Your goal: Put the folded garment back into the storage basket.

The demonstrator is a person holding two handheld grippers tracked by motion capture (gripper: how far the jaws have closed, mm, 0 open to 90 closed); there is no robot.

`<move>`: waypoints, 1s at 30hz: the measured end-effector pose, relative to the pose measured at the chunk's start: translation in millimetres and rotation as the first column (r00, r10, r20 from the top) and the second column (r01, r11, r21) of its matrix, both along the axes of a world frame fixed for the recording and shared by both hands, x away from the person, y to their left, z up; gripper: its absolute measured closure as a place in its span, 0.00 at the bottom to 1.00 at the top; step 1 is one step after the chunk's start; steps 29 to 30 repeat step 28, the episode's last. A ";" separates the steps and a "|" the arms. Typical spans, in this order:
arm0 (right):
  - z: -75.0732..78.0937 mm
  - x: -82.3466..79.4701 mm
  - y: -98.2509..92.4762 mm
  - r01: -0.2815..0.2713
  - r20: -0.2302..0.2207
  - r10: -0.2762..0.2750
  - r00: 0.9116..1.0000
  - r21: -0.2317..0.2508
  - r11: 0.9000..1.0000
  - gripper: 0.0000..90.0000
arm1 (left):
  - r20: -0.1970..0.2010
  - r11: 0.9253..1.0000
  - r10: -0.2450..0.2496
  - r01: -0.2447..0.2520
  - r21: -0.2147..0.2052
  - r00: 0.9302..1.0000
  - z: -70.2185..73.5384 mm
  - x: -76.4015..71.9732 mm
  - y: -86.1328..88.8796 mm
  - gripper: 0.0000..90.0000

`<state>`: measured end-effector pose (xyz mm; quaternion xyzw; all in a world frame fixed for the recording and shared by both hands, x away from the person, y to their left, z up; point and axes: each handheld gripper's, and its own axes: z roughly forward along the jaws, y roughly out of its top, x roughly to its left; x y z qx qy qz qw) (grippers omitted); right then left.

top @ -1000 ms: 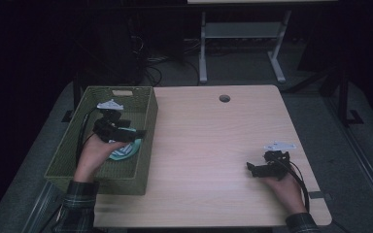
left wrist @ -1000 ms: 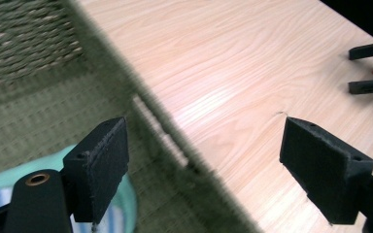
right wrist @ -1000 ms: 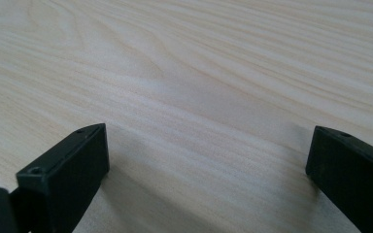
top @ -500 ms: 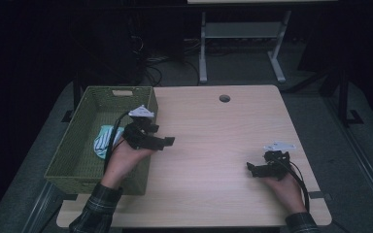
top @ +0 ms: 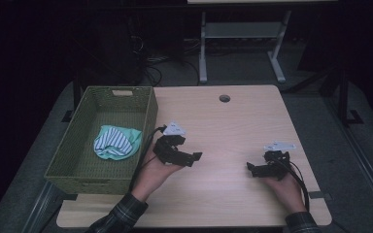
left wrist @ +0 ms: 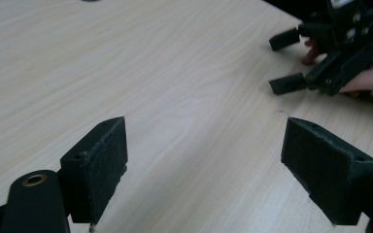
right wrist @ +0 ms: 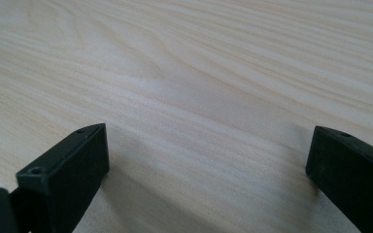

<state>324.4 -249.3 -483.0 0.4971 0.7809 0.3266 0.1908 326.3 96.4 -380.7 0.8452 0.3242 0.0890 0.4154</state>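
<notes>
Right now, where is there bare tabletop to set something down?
Bare wood lies between the left tongs and the right tongs, and across the far half up to the cable hole. The basket with the striped cloth borders the table's left edge; it is tight there.

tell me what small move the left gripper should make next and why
Probably lower the left gripper to rest on the table, as the right gripper seems to. The striped cloth already lies in the green basket, and both grippers are open, holding nothing over bare wood.
</notes>
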 end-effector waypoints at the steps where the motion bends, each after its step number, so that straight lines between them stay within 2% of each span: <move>1: 0.0 0.0 0.0 0.000 0.000 0.000 1.000 0.000 1.000 0.02 | 0.000 1.000 -0.005 0.005 0.011 1.000 -4.4 -1.8 -5.0 0.18; 2: 0.0 0.0 0.0 0.000 0.000 0.000 1.000 0.000 1.000 0.02 | 0.000 1.000 -0.005 0.005 0.011 1.000 -4.4 -1.8 -5.0 0.17; 4: 0.0 0.0 0.0 0.000 0.000 0.000 1.000 0.000 1.000 0.02 | 0.001 0.999 -0.015 0.015 0.049 1.000 -21.7 -5.2 -17.2 0.17; 6: 0.0 0.0 0.0 -0.001 0.000 0.001 1.000 0.000 1.000 0.02 | -0.002 0.998 -0.016 0.016 0.059 1.000 -26.3 -5.4 -19.3 0.17; 7: 0.0 0.0 0.0 0.000 0.000 0.000 1.000 0.000 1.000 0.02 | -0.015 0.998 -0.008 0.009 0.066 1.000 -39.4 -5.2 -23.7 0.17; 9: 0.0 0.0 0.0 -0.001 0.000 0.001 1.000 -0.001 1.000 0.02 | -0.015 0.996 -0.007 0.008 0.093 1.000 -50.5 -5.2 -27.4 0.17; 10: 0.0 0.0 0.0 -0.001 0.000 0.001 1.000 -0.001 1.000 0.02 | -0.015 0.996 -0.007 0.008 0.093 1.000 -50.5 -5.2 -27.4 0.17; 11: 0.0 0.0 0.0 -0.001 0.000 0.001 1.000 0.000 1.000 0.02 | -0.024 0.994 -0.007 0.010 0.109 1.000 -59.5 -4.2 -29.7 0.16; 15: 0.0 0.0 0.0 -0.001 0.000 0.001 1.000 -0.001 1.000 0.02 | -0.025 0.992 -0.002 0.005 0.125 1.000 -68.7 -2.7 -31.8 0.16; 16: 0.0 0.0 0.0 -0.001 0.000 0.001 1.000 -0.001 1.000 0.02 | -0.026 0.990 0.002 0.001 0.141 1.000 -75.7 -0.4 -32.2 0.16; 21: 0.0 0.0 0.0 -0.001 0.000 0.001 1.000 -0.001 1.000 0.02 | -0.032 0.984 -0.001 0.007 0.180 0.999 -87.5 2.1 -33.9 0.16; 24: 0.0 0.0 0.0 -0.001 0.000 0.001 1.000 0.000 1.000 0.02 | -0.001 0.979 -0.012 0.012 0.202 1.000 -90.0 1.7 -34.1 0.15; 26: 0.0 0.0 0.0 -0.001 0.000 0.001 1.000 -0.001 1.000 0.02 | -0.002 0.982 -0.003 0.003 0.189 1.000 -91.0 0.2 -34.5 0.15; 30: -0.1 0.0 0.0 -0.002 0.001 0.002 1.000 -0.001 1.000 0.02 | 0.005 0.982 -0.006 0.005 0.190 1.000 -91.2 0.2 -34.0 0.14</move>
